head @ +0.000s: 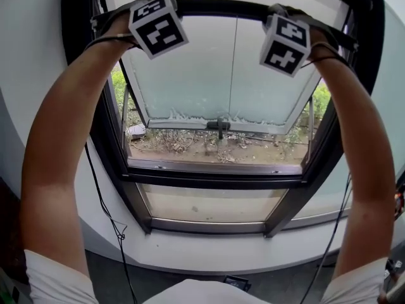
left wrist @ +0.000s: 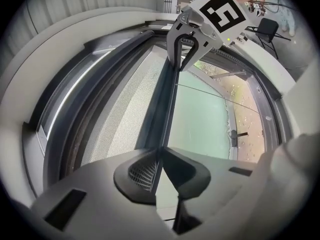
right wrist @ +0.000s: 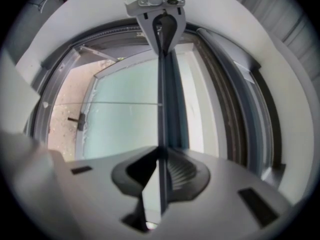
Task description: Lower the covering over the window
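Note:
The covering is a roll-down mesh screen point(left wrist: 125, 111) with a dark bottom bar point(head: 221, 8) that runs across the top of the window. My left gripper point(head: 152, 8) is shut on the bar's thin edge near its left end, and the bar is pinched between the jaws point(left wrist: 159, 156). My right gripper point(head: 278, 14) is shut on the same bar near its right end point(right wrist: 161, 159). Each gripper view looks along the bar to the other gripper point(left wrist: 182, 51) point(right wrist: 162, 31). Both arms are raised, and the marker cubes hide the fingertips in the head view.
Behind the bar a frosted sash point(head: 215, 75) tilts outward, with a dark handle point(head: 219, 126) at its lower edge. Soil and weeds point(head: 190, 145) show outside. Below is a fixed pane point(head: 209, 202) in a dark frame. A thin cable point(head: 104, 214) hangs at the left.

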The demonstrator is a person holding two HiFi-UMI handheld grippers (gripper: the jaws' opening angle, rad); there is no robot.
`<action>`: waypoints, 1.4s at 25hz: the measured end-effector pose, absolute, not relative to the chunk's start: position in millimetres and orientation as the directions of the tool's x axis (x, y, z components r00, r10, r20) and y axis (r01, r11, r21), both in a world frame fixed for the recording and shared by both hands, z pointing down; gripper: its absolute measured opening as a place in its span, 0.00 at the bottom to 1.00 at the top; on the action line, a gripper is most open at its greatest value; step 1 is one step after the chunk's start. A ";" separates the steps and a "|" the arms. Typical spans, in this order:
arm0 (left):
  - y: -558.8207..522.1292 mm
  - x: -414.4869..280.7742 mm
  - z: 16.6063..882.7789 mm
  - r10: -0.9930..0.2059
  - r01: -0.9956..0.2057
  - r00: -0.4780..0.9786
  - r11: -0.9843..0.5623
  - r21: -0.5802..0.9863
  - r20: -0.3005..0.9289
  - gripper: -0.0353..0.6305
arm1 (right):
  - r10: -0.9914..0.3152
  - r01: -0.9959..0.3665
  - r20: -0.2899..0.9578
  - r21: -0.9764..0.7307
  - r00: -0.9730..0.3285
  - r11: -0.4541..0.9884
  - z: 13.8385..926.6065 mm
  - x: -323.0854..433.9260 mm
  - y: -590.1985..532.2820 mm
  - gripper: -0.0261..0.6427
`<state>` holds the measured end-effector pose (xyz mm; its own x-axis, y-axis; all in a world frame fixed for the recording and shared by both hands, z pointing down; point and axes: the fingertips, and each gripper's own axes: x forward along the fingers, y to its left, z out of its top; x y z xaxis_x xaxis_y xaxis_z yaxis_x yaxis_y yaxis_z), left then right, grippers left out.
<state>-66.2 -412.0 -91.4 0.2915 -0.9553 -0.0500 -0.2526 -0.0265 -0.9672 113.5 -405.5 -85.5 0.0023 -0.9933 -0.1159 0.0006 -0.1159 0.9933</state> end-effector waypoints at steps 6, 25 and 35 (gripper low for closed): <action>-418.4 -71.5 -66.0 -0.963 -0.254 0.268 -0.072 -0.965 0.002 0.12 | -0.996 -0.008 -0.091 0.996 -0.001 -0.091 -67.3 113.0 -405.8 0.15; -422.1 -70.2 -37.1 -0.970 -0.254 0.244 -0.069 -0.965 0.005 0.12 | -0.996 0.006 -0.085 0.996 0.006 -0.085 -38.5 114.2 -408.1 0.13; -422.8 -68.1 -30.3 -0.979 -0.242 0.204 -0.064 -0.968 0.013 0.12 | -0.997 0.000 -0.067 0.998 0.024 -0.067 -32.5 115.5 -408.0 0.13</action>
